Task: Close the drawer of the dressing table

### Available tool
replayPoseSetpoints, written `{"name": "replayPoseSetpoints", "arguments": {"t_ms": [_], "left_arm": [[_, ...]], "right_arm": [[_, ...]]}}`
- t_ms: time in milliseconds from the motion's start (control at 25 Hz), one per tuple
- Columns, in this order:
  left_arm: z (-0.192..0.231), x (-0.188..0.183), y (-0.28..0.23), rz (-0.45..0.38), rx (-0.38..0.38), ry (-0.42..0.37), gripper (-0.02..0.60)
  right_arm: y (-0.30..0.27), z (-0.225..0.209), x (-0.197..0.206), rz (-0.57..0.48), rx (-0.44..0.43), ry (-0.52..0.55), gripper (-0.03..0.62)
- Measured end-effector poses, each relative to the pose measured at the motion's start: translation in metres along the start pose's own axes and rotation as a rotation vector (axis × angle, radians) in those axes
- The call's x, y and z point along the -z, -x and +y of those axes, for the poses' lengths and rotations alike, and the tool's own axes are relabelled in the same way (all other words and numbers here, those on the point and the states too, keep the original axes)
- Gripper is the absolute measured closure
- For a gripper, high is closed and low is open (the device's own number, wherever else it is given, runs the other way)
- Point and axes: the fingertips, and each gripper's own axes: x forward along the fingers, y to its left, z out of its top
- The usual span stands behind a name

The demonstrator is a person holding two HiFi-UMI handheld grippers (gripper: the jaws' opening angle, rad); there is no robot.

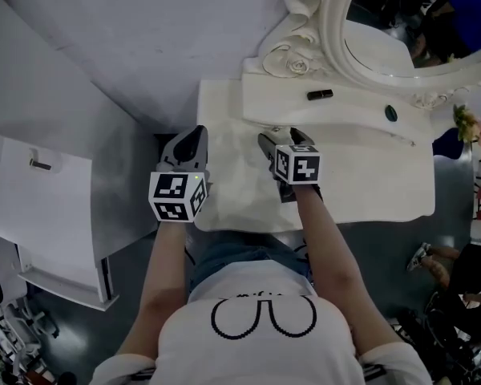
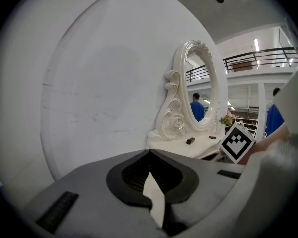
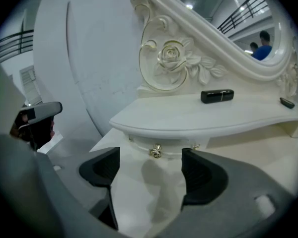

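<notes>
Drawer (image 3: 139, 144) looks pushed in flush already (gold knob (image 3: 155, 151) sits untouched), right tongs (image 3: 150, 162) spread apart and empty, left tongs (image 2: 150, 155) pressed together, so basically done I'd say.

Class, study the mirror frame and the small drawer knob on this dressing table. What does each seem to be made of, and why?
Mirror frame: probably painted wood or moulded resin, cream satin finish; carved rose and scrolls with faint gilt edges.
Drawer knob: likely brass-toned metal; it is gold-coloured and glints.
</notes>
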Motion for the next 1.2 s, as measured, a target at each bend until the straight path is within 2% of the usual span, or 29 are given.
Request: {"name": "replayPoseSetpoints", "arguments": {"t_ms": [320,520,560,600,720,840,1200], "left_arm": [[-0.010,0.002,0.023,-0.012,0.056,-0.025,0.583],[-0.021,-0.007,0.038,-0.038,0.095,-0.072,0.583],[-0.023,-0.011,0.041,-0.050,0.098,-0.079,0.583],[-0.024,-0.015,0.044,-0.062,0.099,-0.084,0.583],[-0.030,-0.027,0.053,-0.094,0.098,-0.101,0.583],[-0.039,-0.039,0.061,-0.122,0.093,-0.113,0.583],[-0.074,-0.088,0.087,-0.234,0.044,-0.152,0.583]], "right_arm": [[0.045,0.018,0.001,-0.079,0.020,0.070,0.218],[0.082,0.030,-0.001,-0.137,0.037,0.120,0.231],[0.090,0.031,-0.003,-0.153,0.041,0.116,0.249],[0.098,0.031,-0.005,-0.174,0.050,0.109,0.317],[0.128,0.027,-0.018,-0.267,0.090,0.096,0.591],[0.157,0.026,-0.037,-0.351,0.097,0.120,0.592],[0.245,0.027,-0.077,-0.525,0.146,0.311,0.594]]}}
